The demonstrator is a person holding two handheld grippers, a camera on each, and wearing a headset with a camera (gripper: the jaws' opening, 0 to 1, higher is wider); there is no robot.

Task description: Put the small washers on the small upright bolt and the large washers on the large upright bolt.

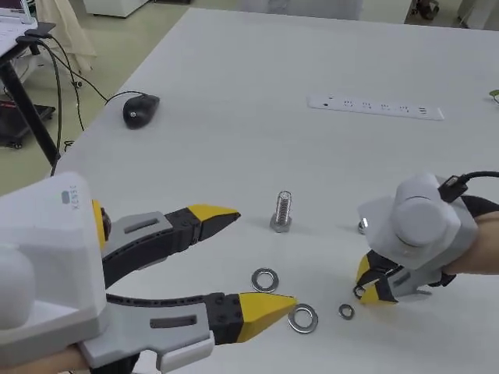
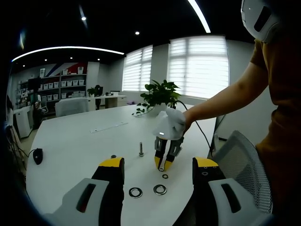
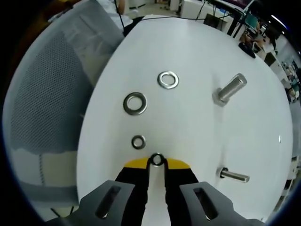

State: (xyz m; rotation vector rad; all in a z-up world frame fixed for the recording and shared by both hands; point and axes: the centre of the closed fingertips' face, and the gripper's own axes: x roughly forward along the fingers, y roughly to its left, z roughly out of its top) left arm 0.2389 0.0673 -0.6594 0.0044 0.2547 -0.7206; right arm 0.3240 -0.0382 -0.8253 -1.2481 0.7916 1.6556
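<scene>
The large upright bolt (image 1: 281, 212) stands mid-table. The small bolt (image 1: 362, 226) peeks out behind my right gripper (image 1: 373, 294), and also shows in the right gripper view (image 3: 233, 175). Two large washers (image 1: 264, 280) (image 1: 302, 318) lie flat in front of the large bolt. One small washer (image 1: 346, 312) lies next to them. My right gripper (image 3: 157, 165) is shut on another small washer (image 3: 157, 159), low over the table. My left gripper (image 1: 263, 257) hovers open with nothing between its jaws, tips near the large washers.
A black mouse (image 1: 141, 109) with its cable lies at the far left of the white table (image 1: 234, 132). A white power strip (image 1: 376, 107) lies at the back right. A mesh chair (image 3: 47, 94) stands off the table's near edge.
</scene>
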